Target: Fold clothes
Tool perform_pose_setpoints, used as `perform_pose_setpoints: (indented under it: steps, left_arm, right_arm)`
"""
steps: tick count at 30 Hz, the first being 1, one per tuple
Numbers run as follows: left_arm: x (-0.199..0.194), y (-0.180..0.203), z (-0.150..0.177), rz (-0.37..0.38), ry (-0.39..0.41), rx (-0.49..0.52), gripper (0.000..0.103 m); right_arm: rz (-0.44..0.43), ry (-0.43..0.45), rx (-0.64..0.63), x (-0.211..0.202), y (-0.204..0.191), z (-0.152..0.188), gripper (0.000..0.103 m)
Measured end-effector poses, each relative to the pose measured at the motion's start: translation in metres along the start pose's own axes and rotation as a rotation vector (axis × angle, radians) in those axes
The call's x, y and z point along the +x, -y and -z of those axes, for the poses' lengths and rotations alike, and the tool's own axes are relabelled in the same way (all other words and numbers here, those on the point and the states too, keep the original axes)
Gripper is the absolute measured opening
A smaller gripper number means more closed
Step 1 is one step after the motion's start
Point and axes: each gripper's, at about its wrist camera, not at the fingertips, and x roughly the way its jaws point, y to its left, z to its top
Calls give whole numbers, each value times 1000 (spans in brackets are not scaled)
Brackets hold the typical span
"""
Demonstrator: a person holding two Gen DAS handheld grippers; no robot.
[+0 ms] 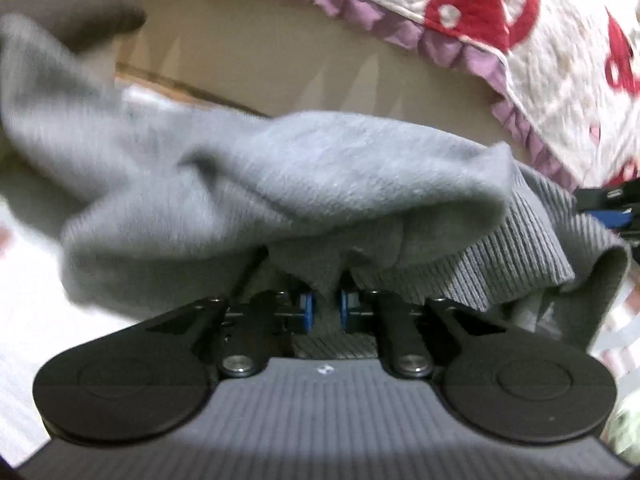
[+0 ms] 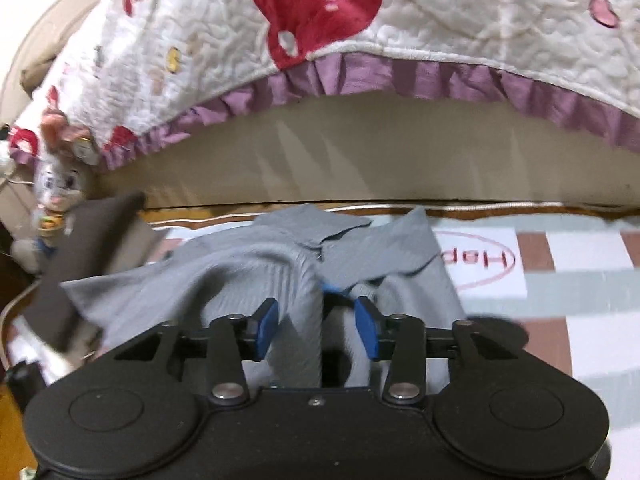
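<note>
Tightly pinched, the left gripper (image 1: 327,304) clamps a fold of the grey sweater (image 1: 280,184), which billows across the middle of its frame. Over on the right wrist view, the right gripper (image 2: 316,324) stands parted, a ridge of the same sweater (image 2: 280,264) loose between its blue pads (image 2: 266,330). Beyond, lower centre, lies a checked sheet (image 2: 580,280); a quilt (image 2: 440,20) with purple frill hangs along the top.
</note>
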Motion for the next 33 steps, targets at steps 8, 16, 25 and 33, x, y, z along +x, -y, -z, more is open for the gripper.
perform_pose_setpoints:
  steps: [8, 16, 25, 33]
  left_arm:
    - [-59, 7, -45, -77, 183, 64, 8]
    - [-120, 20, -63, -240, 310, 173, 4]
    - [-176, 3, -77, -428, 404, 183, 0]
    - [-207, 2, -96, -327, 326, 98, 2]
  right_arm:
    - [-60, -135, -160, -15, -35, 56, 66]
    - [145, -251, -131, 47, -53, 102, 52]
    - [151, 66, -210, -47, -63, 32, 6]
    - [215, 92, -377, -81, -71, 29, 6]
